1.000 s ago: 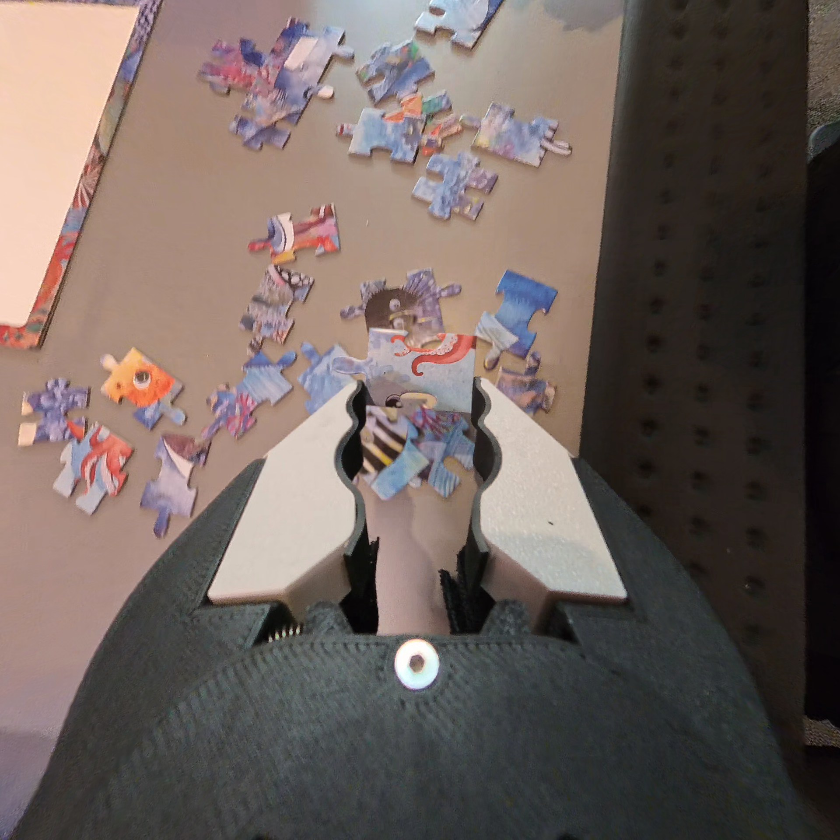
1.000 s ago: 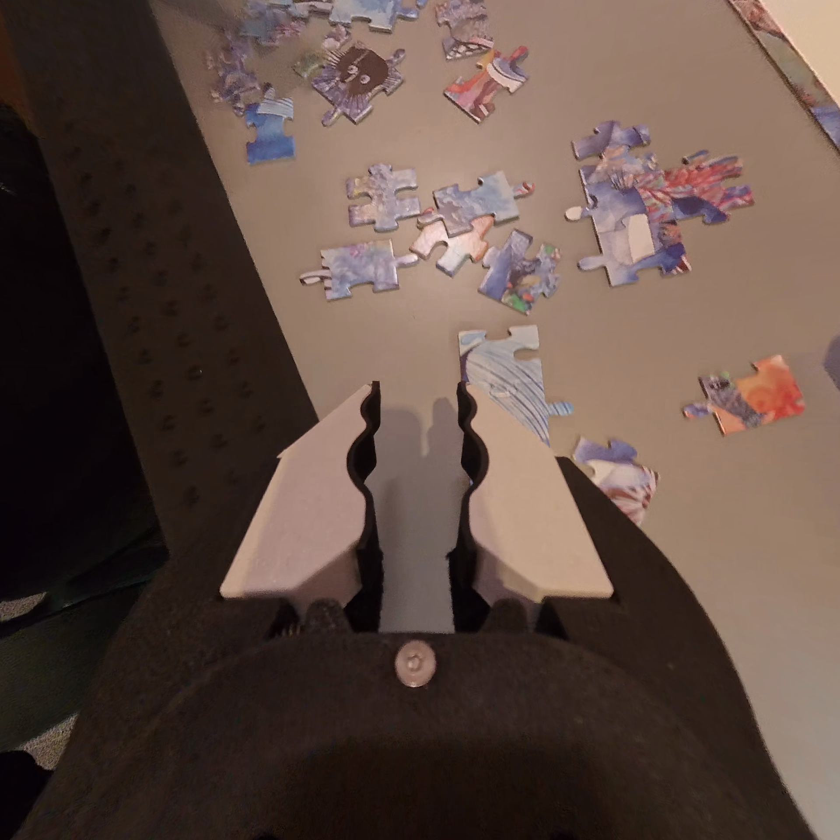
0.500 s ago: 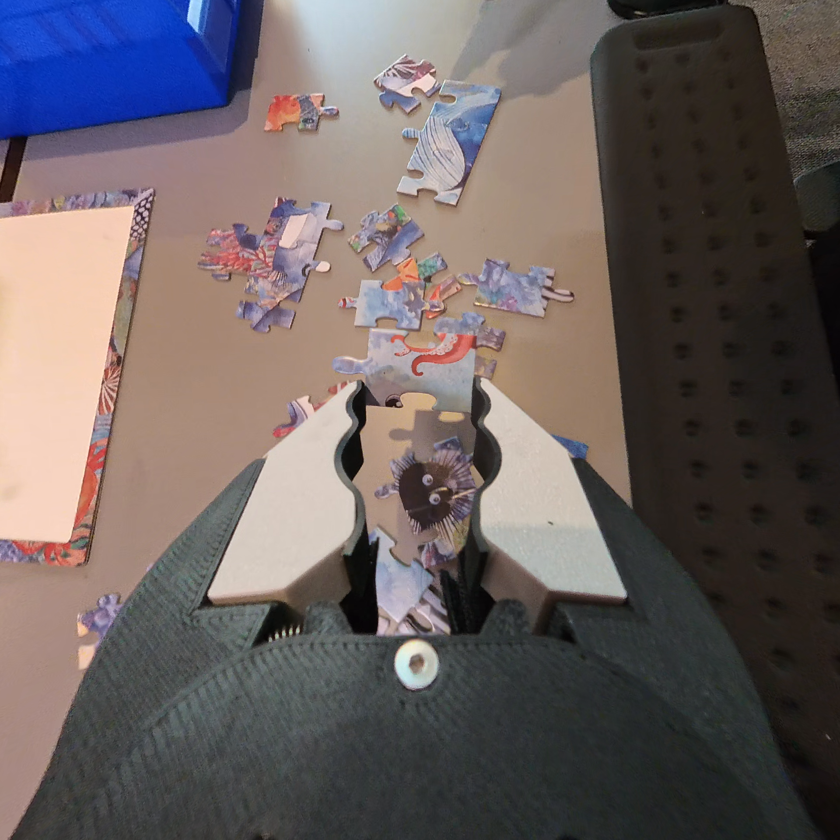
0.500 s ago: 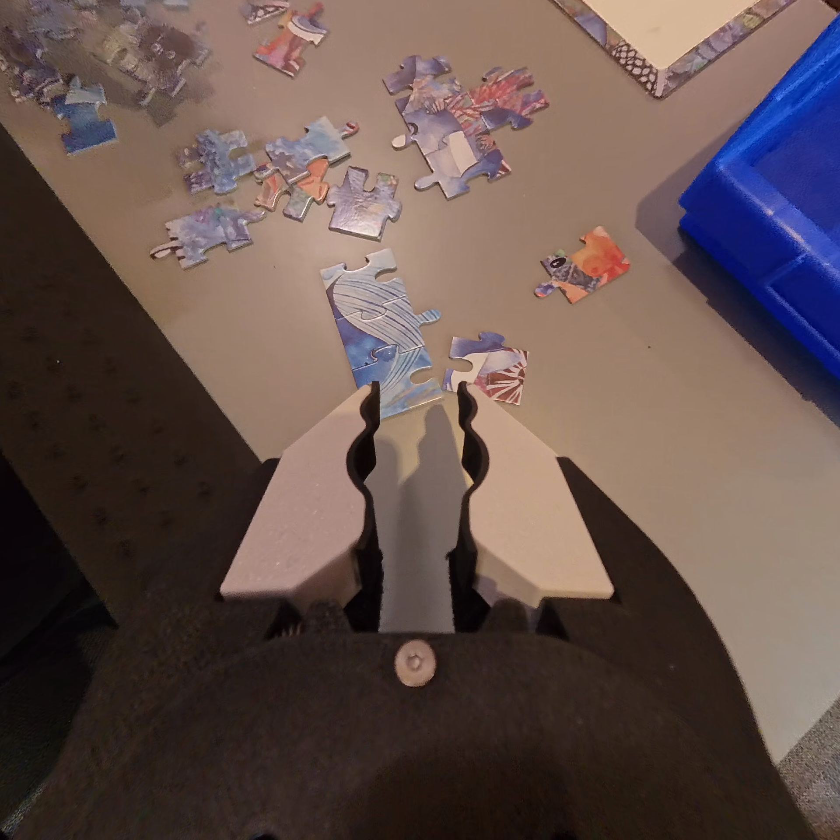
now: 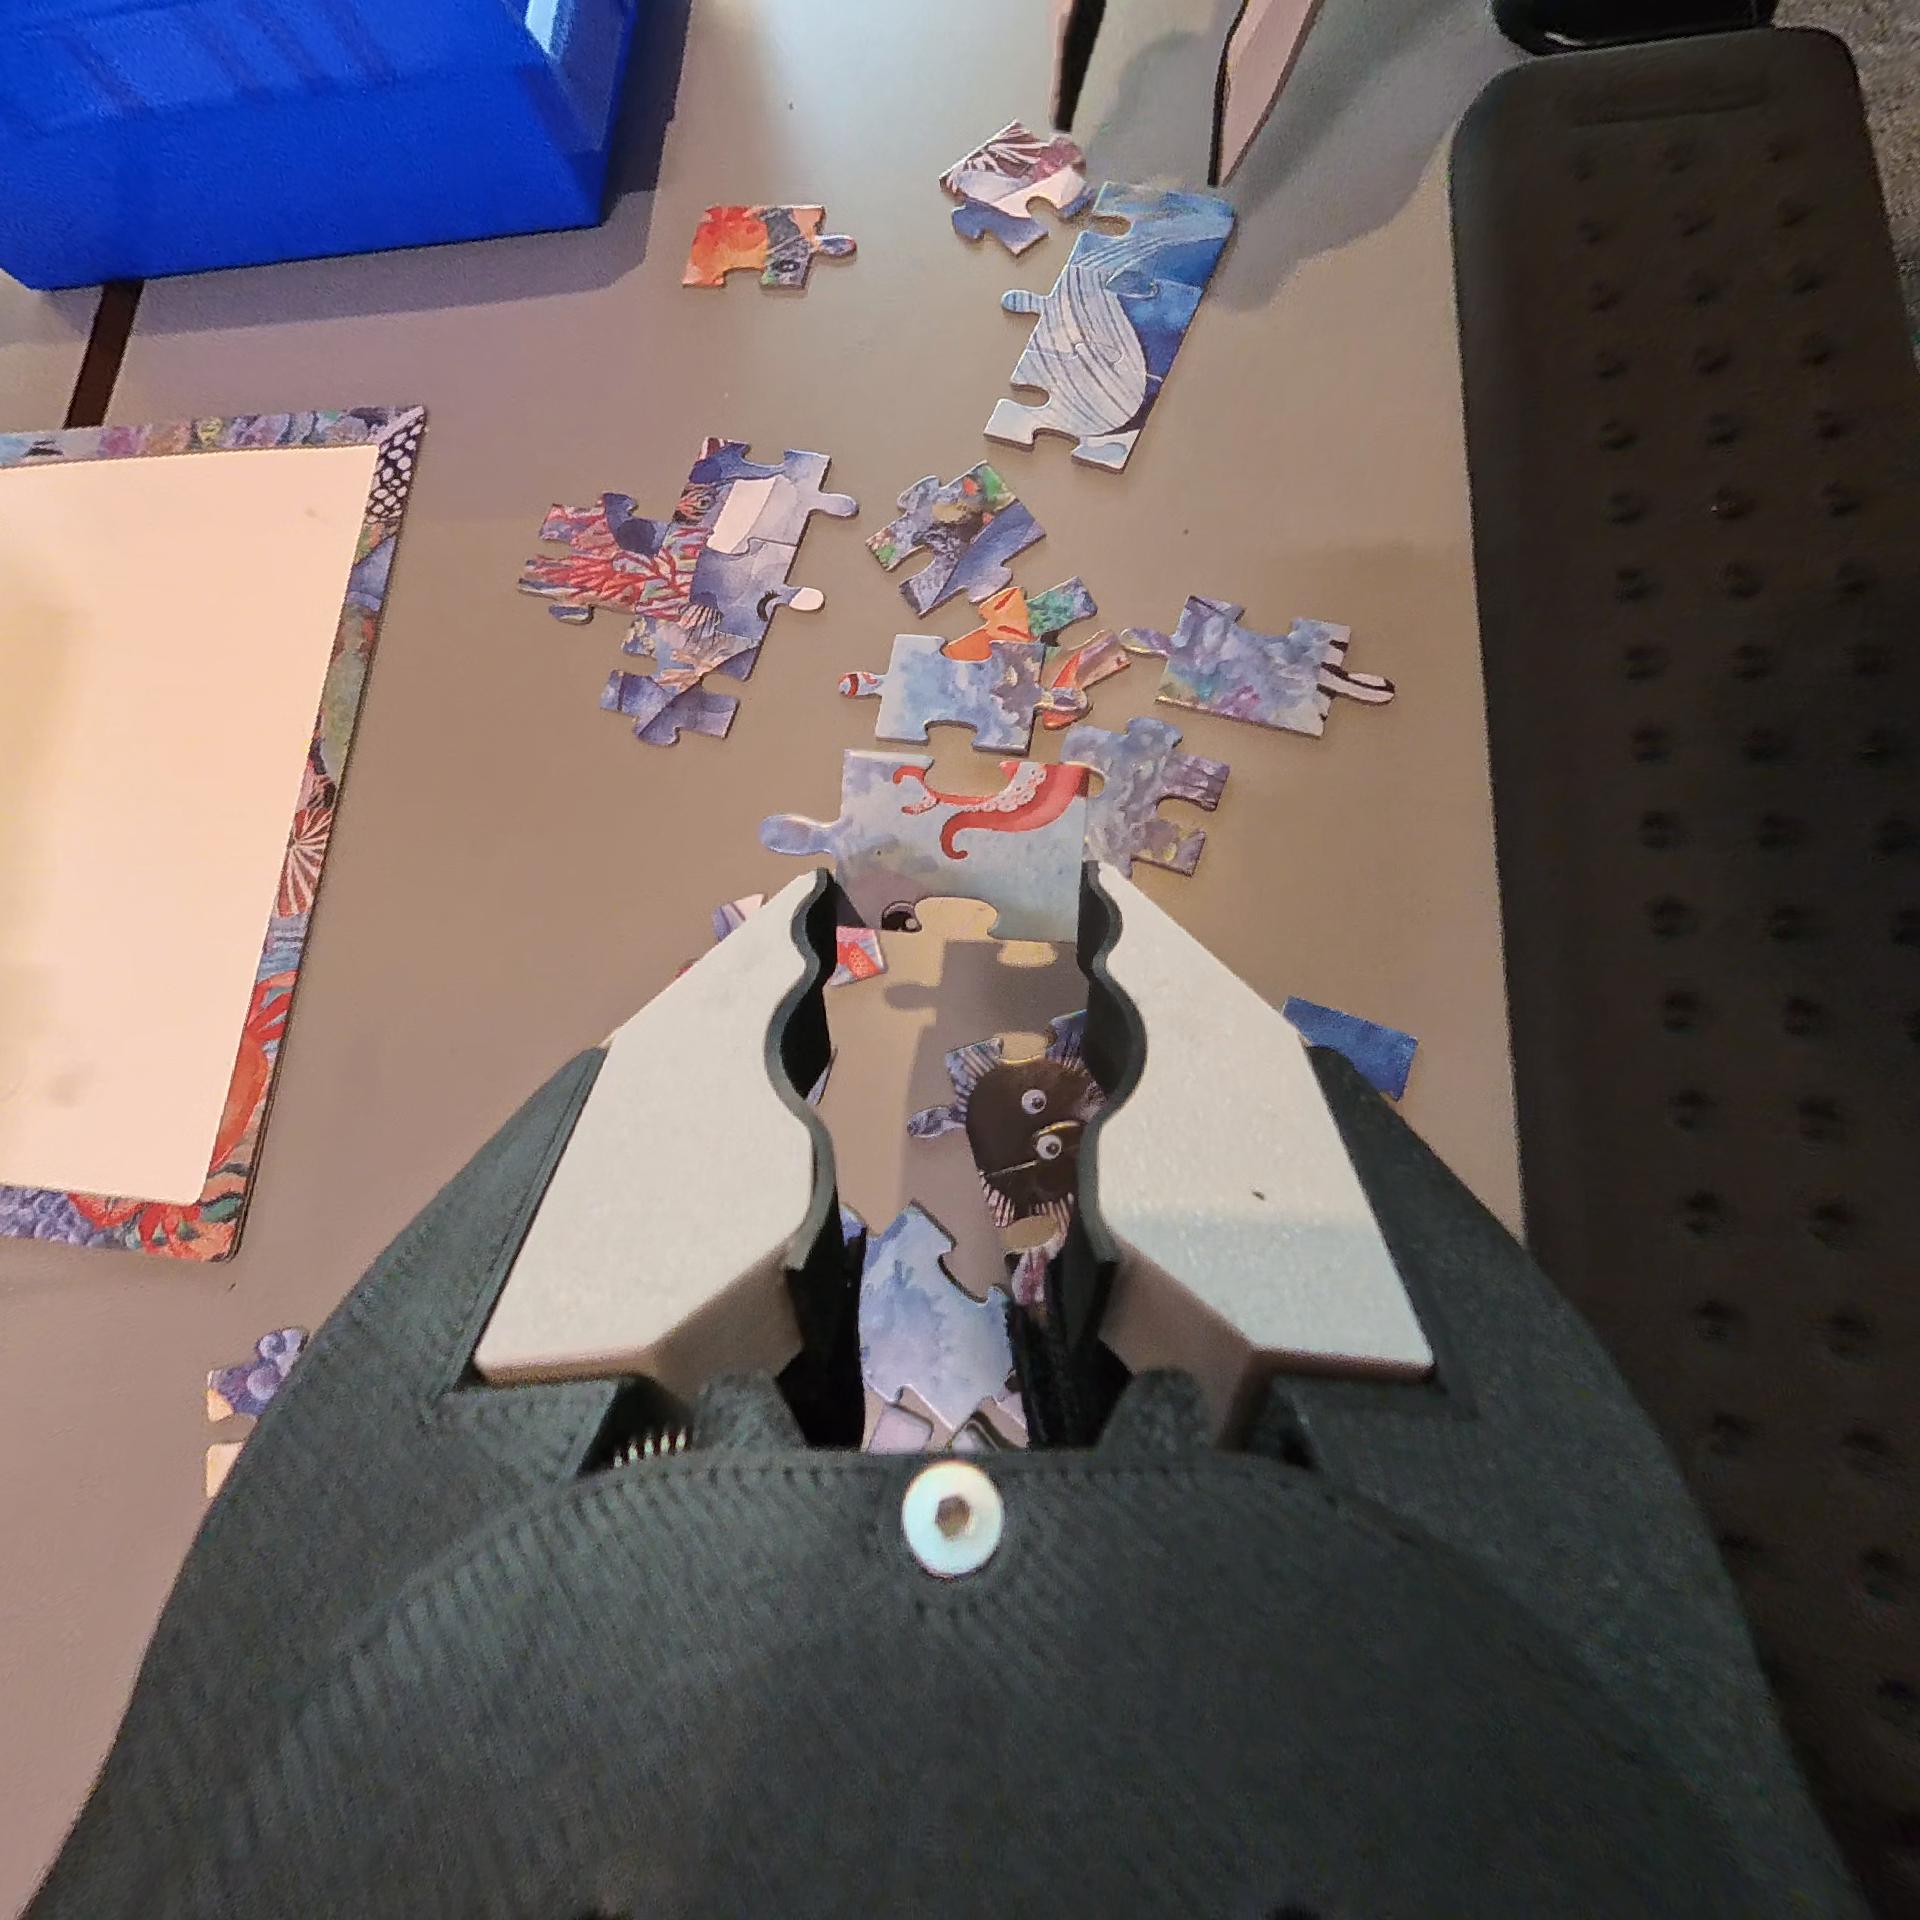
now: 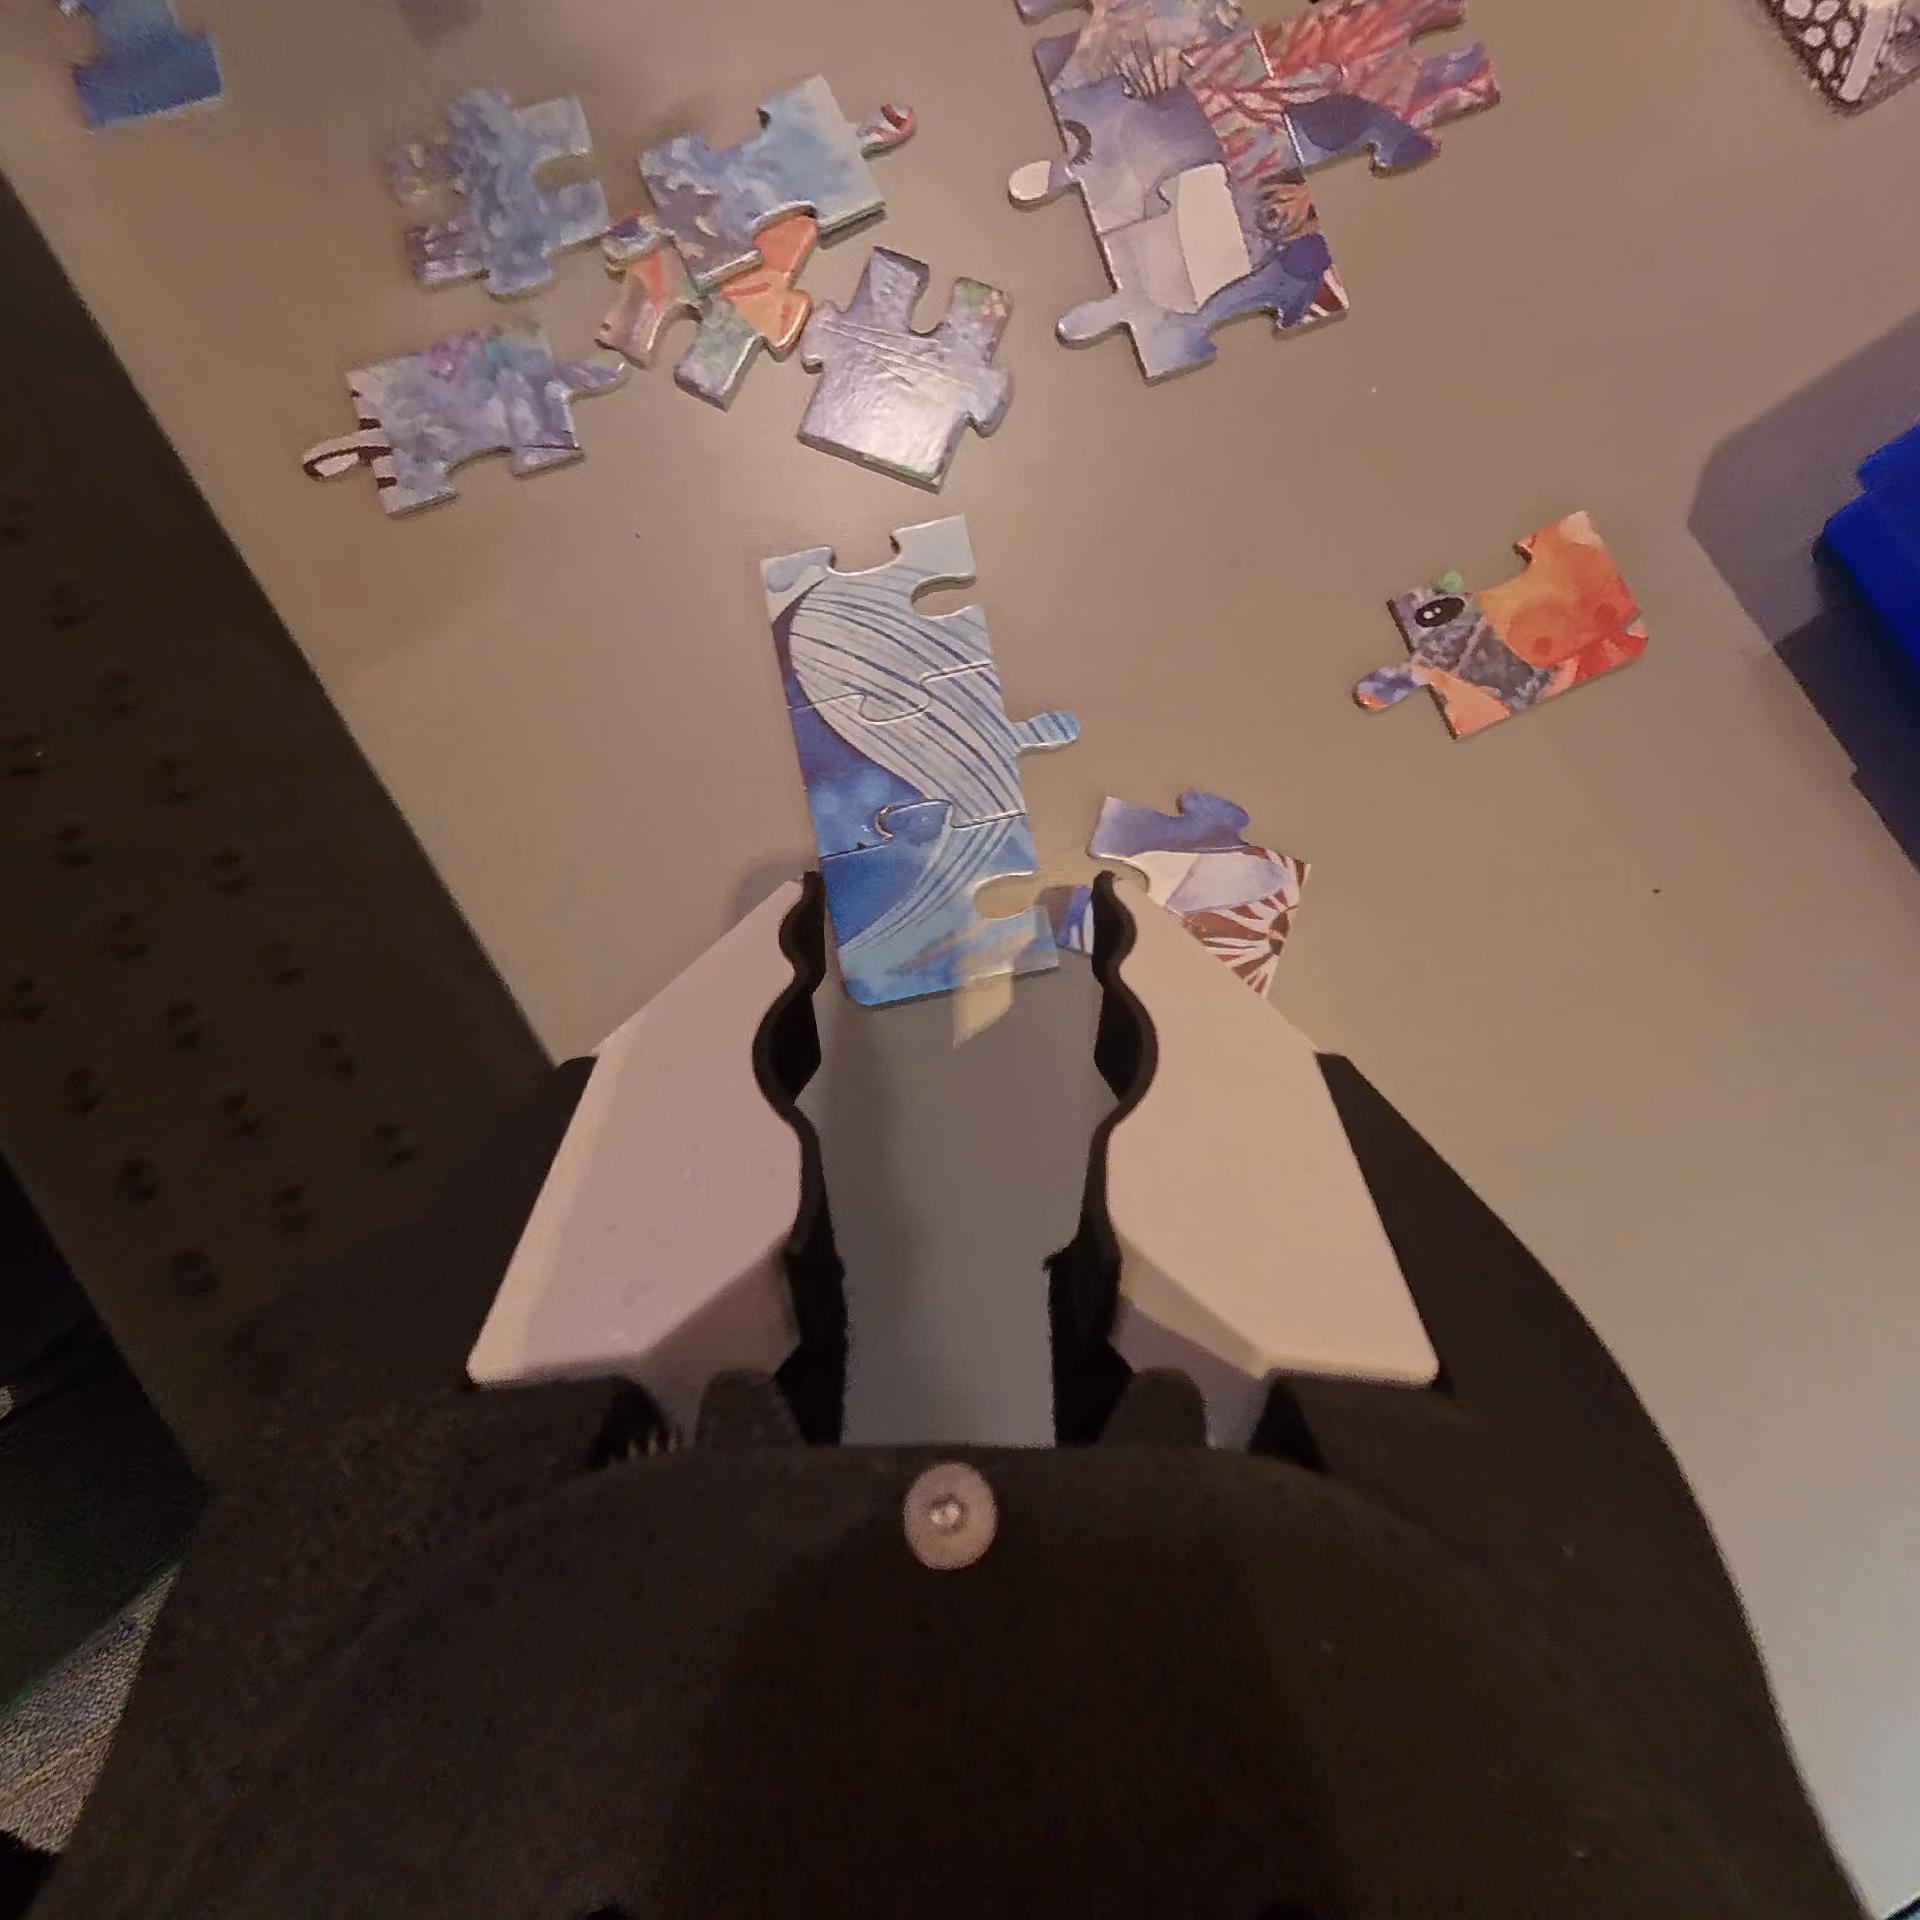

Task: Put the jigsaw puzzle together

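The job was barely begun. The frame (image 5: pixel 343 790) lay flat on the table (image 5: pixel 499 343) with only its border in place and the whole middle bare. Two joined runs were all the assembly to be seen: a whale strip (image 5: pixel 1107 332) and a coral cluster (image 5: pixel 686 582), both lying loose outside the frame. The rest were single pieces scattered about, among them an orange piece (image 5: pixel 764 244) near the blue bin (image 5: pixel 301 125) and a dark fish piece (image 5: pixel 1023 1132) under the left claw. The left gripper (image 5: pixel 956 904) was closed on an octopus piece (image 5: pixel 966 842), pinched at its near edge and held above the table, well apart from the frame. The right gripper (image 6: pixel 956 904) stood with its jaws parted and empty, hovering just over the near end of the whale strip, one tip beside a striped piece (image 6: pixel 1216 883). By my reckoning nearly every piece was left to be placed.
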`<state>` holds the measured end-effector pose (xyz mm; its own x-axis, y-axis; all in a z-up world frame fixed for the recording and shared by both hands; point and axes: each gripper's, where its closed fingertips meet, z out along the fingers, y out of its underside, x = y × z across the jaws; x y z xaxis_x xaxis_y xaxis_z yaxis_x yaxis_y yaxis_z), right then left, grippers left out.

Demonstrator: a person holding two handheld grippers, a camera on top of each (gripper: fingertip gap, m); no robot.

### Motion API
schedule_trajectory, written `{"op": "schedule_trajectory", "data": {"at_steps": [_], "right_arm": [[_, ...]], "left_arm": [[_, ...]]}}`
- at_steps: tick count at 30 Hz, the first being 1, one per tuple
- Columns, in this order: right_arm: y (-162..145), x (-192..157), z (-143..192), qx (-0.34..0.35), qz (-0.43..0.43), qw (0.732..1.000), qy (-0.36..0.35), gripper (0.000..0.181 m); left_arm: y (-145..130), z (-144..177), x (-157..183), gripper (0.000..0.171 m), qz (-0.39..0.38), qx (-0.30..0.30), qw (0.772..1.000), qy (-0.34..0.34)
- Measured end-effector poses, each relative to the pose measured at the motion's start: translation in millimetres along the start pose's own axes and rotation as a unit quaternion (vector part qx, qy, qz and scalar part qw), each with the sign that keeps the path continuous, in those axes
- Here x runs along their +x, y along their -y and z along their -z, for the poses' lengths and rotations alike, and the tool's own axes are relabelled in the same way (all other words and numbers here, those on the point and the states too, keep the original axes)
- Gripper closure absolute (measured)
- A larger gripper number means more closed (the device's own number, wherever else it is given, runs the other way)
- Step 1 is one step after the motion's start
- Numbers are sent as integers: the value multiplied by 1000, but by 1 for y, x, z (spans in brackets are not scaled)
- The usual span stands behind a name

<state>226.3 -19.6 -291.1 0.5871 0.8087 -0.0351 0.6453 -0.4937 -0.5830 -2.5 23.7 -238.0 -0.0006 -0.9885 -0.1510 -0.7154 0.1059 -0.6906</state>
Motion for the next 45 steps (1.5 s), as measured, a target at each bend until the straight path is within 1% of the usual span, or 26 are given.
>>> {"op": "schedule_trajectory", "data": {"at_steps": [3, 5, 9, 12, 16, 19, 23, 24, 26, 29, 32, 34, 36, 37, 40, 43, 44, 45], "right_arm": [[11, -5, -4, 7, 8, 1000, 12, 130], [14, -12, -12, -7, 23, 1000, 16, 130], [13, -15, -29, -37, 29, 999, 25, 128], [13, -15, -36, -47, 33, 998, 29, 132], [9, -14, -33, -57, 31, 997, 35, 146], [-2, -15, -25, -68, 30, 996, 46, 158], [-22, -11, -11, -99, 38, 993, 44, 160], [-27, -8, -8, -111, 35, 993, 34, 160], [-29, -2, -2, -121, 29, 992, 6, 149], [-24, -16, 1, -111, 26, 993, 12, 133], [-35, -23, 1, -133, 20, 991, 2, 124], [-41, -21, 0, -136, 15, 991, -9, 125], [-40, -17, 0, -123, 9, 992, -14, 137], [-41, -15, 1, -124, 12, 992, -14, 139], [-44, -11, 3, -131, 28, 991, -7, 139], [-51, -3, 9, -169, 45, 984, -13, 139], [-48, 2, 11, -177, 51, 983, -23, 131], [-38, 2, 12, -167, 57, 984, -26, 128]], "left_arm": [[-3, 3, -3, 126, 3, -1, 1000, 5], [-4, 5, -4, 126, 5, 1, 1000, 6], [-10, 6, -1, 126, 9, -2, 1000, 4], [-17, 6, 0, 126, 12, -7, 1000, 4], [-21, 9, -1, 126, 18, -1, 1000, 3], [-24, 12, -1, 126, 19, 0, 1000, 4], [-30, 13, 0, 126, 21, -3, 1000, 2], [-32, 14, 0, 126, 21, -2, 1000, 2], [-33, 16, -1, 126, 25, 0, 1000, 3], [-33, 20, -2, 126, 27, 4, 1000, 6], [-35, 23, -3, 126, 29, 6, 1000, 8], [-36, 23, -2, 126, 31, 7, 999, 8], [-37, 23, -3, 126, 32, 7, 999, 8], [-37, 22, -3, 126, 32, 7, 999, 8], [-36, 23, -2, 126, 31, 6, 999, 9], [-36, 25, -2, 126, 31, 8, 999, 13], [-37, 26, -2, 126, 32, 8, 999, 13], [-37, 26, -2, 126, 34, 9, 999, 14]]}}
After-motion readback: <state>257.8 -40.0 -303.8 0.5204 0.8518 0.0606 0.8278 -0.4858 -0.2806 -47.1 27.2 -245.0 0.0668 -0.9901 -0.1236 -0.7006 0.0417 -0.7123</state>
